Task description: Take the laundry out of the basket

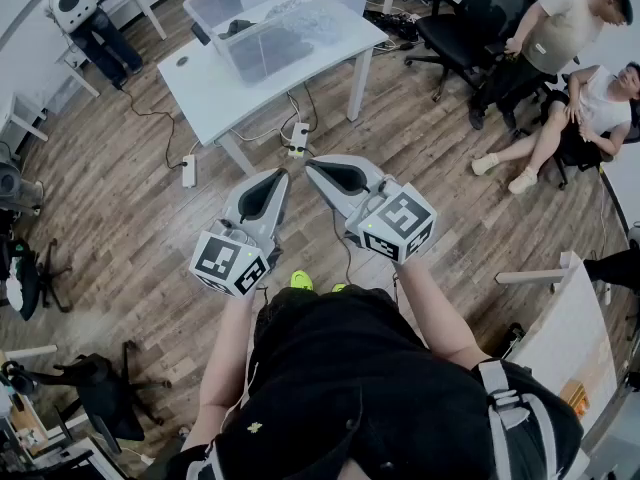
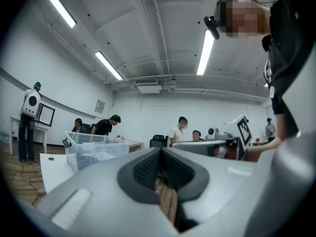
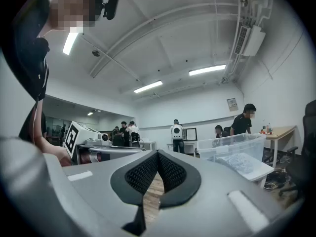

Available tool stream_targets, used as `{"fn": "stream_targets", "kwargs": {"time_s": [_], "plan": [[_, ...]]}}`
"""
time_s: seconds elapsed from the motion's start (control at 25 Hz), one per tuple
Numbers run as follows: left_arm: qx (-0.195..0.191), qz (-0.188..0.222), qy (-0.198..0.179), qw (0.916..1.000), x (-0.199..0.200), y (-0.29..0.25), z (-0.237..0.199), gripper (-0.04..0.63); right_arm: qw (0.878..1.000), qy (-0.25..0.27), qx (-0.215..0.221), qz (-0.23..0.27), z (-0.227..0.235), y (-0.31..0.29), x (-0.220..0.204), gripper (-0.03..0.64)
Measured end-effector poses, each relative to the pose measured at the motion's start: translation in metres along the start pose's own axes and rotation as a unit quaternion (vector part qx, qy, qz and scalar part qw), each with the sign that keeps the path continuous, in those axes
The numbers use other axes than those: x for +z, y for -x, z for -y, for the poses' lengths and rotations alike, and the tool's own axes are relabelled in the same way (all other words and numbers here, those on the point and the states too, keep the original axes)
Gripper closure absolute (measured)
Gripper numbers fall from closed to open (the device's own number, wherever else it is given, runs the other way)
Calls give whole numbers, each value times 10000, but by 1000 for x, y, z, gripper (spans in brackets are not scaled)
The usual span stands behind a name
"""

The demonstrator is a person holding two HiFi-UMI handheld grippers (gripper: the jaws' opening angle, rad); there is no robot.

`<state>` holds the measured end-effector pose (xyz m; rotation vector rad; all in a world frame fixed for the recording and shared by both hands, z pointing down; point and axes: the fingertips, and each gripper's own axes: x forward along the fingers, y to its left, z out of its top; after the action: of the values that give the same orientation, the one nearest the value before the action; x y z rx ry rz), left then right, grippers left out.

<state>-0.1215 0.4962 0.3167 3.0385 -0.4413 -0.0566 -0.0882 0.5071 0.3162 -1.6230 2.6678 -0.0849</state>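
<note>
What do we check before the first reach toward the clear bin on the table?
1. Left gripper empty: ok, jaws shut on nothing.
2. Right gripper empty: ok, shut too.
3. Jaws open for a grab: not ok, both.
4. Clear bin in reach: not ok, it sits on the white table, a stretch of floor away.
5. Laundry in the bin: ok.
6. Path clear: not ok, power strip and cables lie ahead.

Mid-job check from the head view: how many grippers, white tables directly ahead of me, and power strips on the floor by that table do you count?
Grippers: 2, the left gripper and the right gripper
White table: 1
Power strips: 2
Total: 5
</note>
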Motion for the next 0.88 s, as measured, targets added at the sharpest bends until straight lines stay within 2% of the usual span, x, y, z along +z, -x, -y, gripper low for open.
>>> {"fn": "stream_targets", "kwargs": {"time_s": [0.6,0.88], "plan": [[25,62,143,9999,-3,-5,-7,598,9999,-97,116,-3,2,-9,-5,617],[13,73,196,9998,-4,-3,-19,598,9998,-96,54,-168,6,-22,-13,617]]}}
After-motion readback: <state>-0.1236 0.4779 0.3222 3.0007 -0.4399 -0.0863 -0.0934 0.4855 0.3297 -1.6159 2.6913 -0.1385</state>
